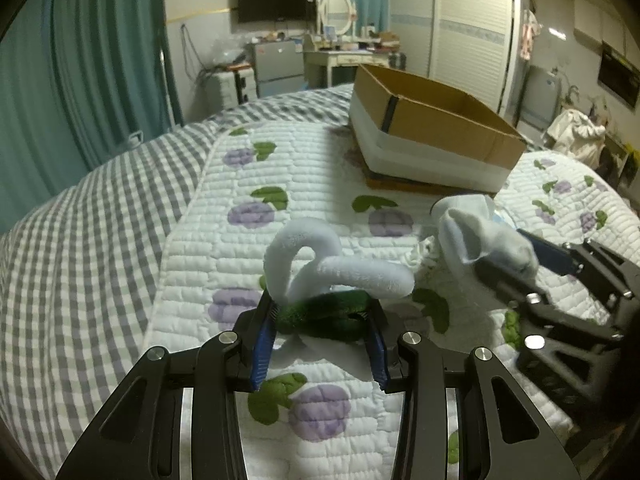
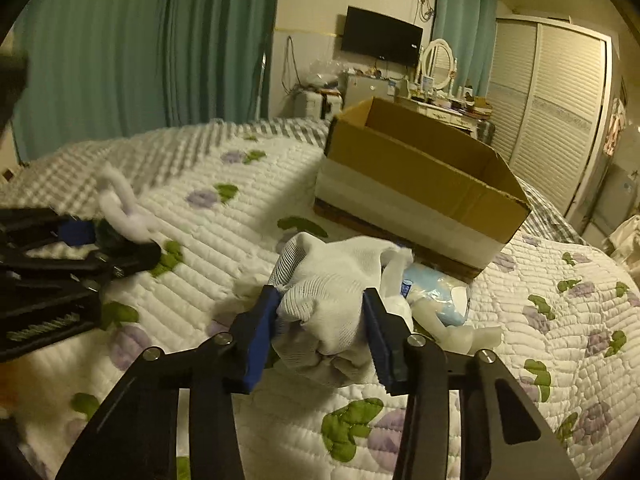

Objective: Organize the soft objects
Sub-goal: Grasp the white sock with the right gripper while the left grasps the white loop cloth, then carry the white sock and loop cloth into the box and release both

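Observation:
My left gripper (image 1: 322, 314) is shut on a fuzzy green and white twisted stick toy (image 1: 336, 272), held just above the quilt. It also shows at the left of the right wrist view (image 2: 120, 208). My right gripper (image 2: 320, 312) is shut on a bunched white sock (image 2: 332, 292), lifted a little off the bed. In the left wrist view the sock (image 1: 476, 240) sits at the right, gripped by the right gripper's fingers (image 1: 540, 256). An open cardboard box (image 1: 432, 120) stands on the bed beyond both grippers, also in the right wrist view (image 2: 416, 184).
A white quilt with purple flowers (image 1: 248, 184) covers a grey checked bedspread (image 1: 80, 240). A light blue plastic packet (image 2: 436, 296) lies in front of the box. Teal curtains (image 2: 140, 60), a dresser and a wardrobe stand beyond the bed.

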Available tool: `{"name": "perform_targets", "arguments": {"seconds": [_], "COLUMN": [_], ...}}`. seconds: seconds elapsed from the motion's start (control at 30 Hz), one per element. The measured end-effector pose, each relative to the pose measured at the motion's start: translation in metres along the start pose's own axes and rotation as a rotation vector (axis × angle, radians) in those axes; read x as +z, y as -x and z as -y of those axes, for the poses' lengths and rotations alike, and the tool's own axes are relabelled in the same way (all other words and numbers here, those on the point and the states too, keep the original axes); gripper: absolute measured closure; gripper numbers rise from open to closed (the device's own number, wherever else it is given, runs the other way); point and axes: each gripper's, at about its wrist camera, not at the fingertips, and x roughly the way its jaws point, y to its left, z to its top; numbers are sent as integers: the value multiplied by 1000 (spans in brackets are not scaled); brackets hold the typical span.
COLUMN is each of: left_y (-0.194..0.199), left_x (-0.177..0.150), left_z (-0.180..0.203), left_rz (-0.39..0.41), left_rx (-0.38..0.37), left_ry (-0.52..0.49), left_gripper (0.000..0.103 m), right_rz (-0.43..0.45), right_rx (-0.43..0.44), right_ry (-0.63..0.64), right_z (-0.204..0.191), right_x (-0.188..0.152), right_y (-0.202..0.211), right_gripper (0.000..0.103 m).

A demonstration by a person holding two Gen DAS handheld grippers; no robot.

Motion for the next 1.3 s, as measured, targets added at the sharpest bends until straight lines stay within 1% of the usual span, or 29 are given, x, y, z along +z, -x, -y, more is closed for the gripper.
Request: {"name": "perform_targets", "arguments": {"seconds": [0.1,0.2,0.3,0.43,0.53,0.63,0.77,0.87,1.0,1.07,1.1,1.17,1.3], "left_y": [7,16,30,52,65,77,85,81,65,47,42,21,-16], "left_x": [-5,-6,-1,14,27,49,77,101,129,149,153,171,192], "left_z": [2,8,20,39,53,69,83,90,97,99,100,102,107], "left_rz": [2,9,28,57,78,111,147,165,180,174,172,167,158], "left_rx": [21,38,23,-14,-28,-38,-66,-88,-75,-75,-75,-62,-40], "left_ry": [-5,-13,-29,-43,-57,-83,-80,-73,-83,-83,-83,-92,-111], "left_gripper": [64,64,64,64,64,64,64,64,64,64,64,64,64], "right_rz": [18,41,63,110,136,174,211,212,216,219,217,211,201], "right_rx": [74,113,142,168,189,208,239,269,303,296,293,284,245], "right_ry": [-24,-39,-54,-75,-101,-120,-139,-152,-168,-176,-182,-187,-181], "right_z": [4,8,15,34,51,72,101,118,140,151,158,168,185], "right_x": [1,2,7,19,29,46,73,90,112,126,134,147,168], "right_y": [20,43,66,101,121,139,152,149,135,122,113,95,49], "right_gripper": [63,64,64,66,67,67,68,68,68,69,69,69,69]}}
